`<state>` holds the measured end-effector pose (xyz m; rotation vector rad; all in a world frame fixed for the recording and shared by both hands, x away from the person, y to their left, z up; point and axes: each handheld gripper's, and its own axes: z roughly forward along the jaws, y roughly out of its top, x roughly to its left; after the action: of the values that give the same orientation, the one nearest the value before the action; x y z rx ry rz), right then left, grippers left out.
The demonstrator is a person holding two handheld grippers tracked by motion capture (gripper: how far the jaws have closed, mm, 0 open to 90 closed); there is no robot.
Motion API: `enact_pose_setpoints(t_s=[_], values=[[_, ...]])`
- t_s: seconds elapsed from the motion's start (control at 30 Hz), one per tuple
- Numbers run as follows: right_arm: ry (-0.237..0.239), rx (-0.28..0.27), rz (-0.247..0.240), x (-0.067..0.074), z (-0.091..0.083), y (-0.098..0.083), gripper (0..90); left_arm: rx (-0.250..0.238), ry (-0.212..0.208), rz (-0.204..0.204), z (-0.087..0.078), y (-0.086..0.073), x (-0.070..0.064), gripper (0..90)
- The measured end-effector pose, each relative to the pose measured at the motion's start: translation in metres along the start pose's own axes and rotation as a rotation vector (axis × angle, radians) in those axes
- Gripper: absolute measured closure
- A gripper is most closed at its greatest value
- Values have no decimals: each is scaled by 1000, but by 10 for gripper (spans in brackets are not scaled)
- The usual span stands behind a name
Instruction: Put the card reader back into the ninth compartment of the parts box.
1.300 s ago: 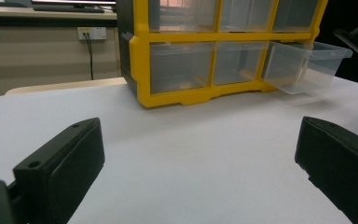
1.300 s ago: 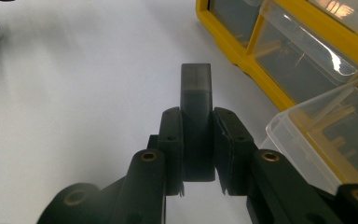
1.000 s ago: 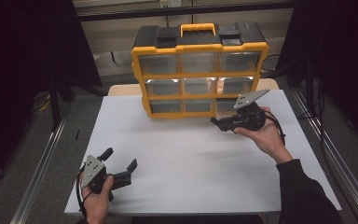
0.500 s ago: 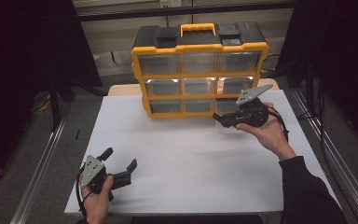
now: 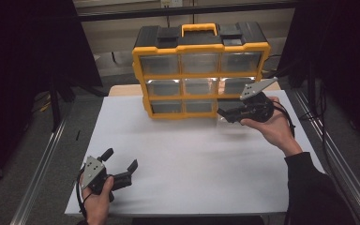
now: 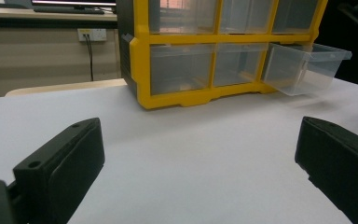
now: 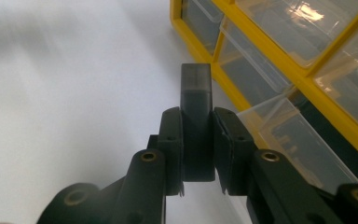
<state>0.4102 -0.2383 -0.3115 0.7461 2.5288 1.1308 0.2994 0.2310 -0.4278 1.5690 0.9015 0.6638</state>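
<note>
A small dark block (image 7: 196, 116) sits clamped between the closed jaws of the right gripper (image 5: 226, 113), held just in front of the yellow organizer (image 5: 200, 70), beside its bottom-right drawer (image 6: 305, 65). That clear drawer stands pulled partway out of the organizer and looks empty as far as can be seen. The step in hand appears to be dropping the block into this drawer. To do it well, the block should be brought over the drawer's open top, clear of the front lip, and lowered inside before the jaws part; the drawer is light plastic, so a nudge from the gripper could push it back in or tilt it.

Well in front of the organizer, near the table's (image 5: 192, 154) close edge, the left gripper (image 5: 122, 168) rests low over the white surface with its jaws standing wide apart and nothing between them. The other drawers in the organizer are shut. Nothing lies between the block and the open drawer.
</note>
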Motion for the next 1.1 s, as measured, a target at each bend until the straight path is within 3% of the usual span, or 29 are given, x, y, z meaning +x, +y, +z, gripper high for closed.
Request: enact_pose_setpoints(t_s=[0.33,1.1], values=[[-25,10,6,-5,-7,9,740,-2,0,-2,0,0,-1,15],[-66,66,24,-23,-7,19,740,1,1,1,0,0,0,15]])
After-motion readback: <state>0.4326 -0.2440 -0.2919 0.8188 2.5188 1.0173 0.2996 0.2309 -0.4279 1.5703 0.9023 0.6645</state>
